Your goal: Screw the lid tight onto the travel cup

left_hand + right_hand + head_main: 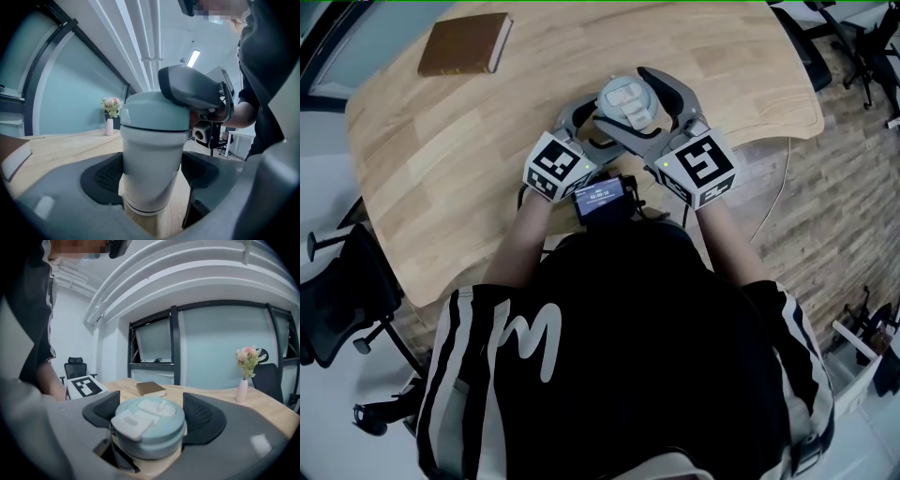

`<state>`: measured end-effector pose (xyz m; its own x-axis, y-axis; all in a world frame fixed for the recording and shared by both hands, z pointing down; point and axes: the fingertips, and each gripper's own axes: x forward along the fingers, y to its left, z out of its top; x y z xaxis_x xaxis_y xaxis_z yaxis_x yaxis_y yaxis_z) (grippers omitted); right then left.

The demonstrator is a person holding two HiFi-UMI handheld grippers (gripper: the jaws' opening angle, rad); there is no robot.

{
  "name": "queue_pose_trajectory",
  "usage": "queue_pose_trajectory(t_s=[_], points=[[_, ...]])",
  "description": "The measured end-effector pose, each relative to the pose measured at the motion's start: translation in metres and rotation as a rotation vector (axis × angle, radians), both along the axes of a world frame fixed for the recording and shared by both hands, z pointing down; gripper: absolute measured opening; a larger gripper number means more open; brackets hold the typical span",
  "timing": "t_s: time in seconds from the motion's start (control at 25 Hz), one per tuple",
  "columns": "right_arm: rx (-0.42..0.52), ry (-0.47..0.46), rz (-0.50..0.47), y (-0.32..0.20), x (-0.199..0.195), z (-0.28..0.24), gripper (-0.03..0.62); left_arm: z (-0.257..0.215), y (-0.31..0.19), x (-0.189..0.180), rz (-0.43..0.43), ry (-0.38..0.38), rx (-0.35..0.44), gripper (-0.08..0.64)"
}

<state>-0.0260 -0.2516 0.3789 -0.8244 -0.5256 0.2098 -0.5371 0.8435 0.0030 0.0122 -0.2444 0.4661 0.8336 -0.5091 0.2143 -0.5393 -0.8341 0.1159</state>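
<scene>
I have the left claw (152, 177) clamped on the body of the travel cup (152, 159), which stands toward the near edge of the table (487, 122). The right claw (149, 409) presses on the lid (147, 420). I judge this to be the tightening step. Next I twist the lid while the left holds firm. I can't see how far the thread has seated, and from the head view the lid and claws hide the cup's body.

Your left claw (152, 180) grips the white travel cup (151, 150), a pad on each side; the pale green lid (143, 112) sits on top, your right claw (193, 89) reaching over it; a flower vase (109, 123) stands near the table's (65, 150) far edge.
</scene>
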Motion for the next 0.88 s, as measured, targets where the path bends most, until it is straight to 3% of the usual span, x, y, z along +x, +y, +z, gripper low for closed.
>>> queue_pose_trajectory(t_s=[0.4, 0.56, 0.68, 0.88], points=[[0.02, 0.003, 0.239, -0.005, 0.007, 0.0, 0.414, 0.001, 0.0, 0.001, -0.005, -0.006, 0.001, 0.394], [0.023, 0.005, 0.293, -0.005, 0.007, 0.001, 0.408, 0.001, -0.001, 0.0, -0.01, -0.006, 0.007, 0.394], [0.018, 0.005, 0.253, -0.004, 0.004, 0.001, 0.41, 0.0, -0.003, 0.0, -0.008, -0.004, 0.007, 0.394], [0.035, -0.052, -0.011, 0.01, 0.003, -0.009, 0.463, 0.0, -0.001, 0.002, 0.0, 0.003, -0.004, 0.394]])
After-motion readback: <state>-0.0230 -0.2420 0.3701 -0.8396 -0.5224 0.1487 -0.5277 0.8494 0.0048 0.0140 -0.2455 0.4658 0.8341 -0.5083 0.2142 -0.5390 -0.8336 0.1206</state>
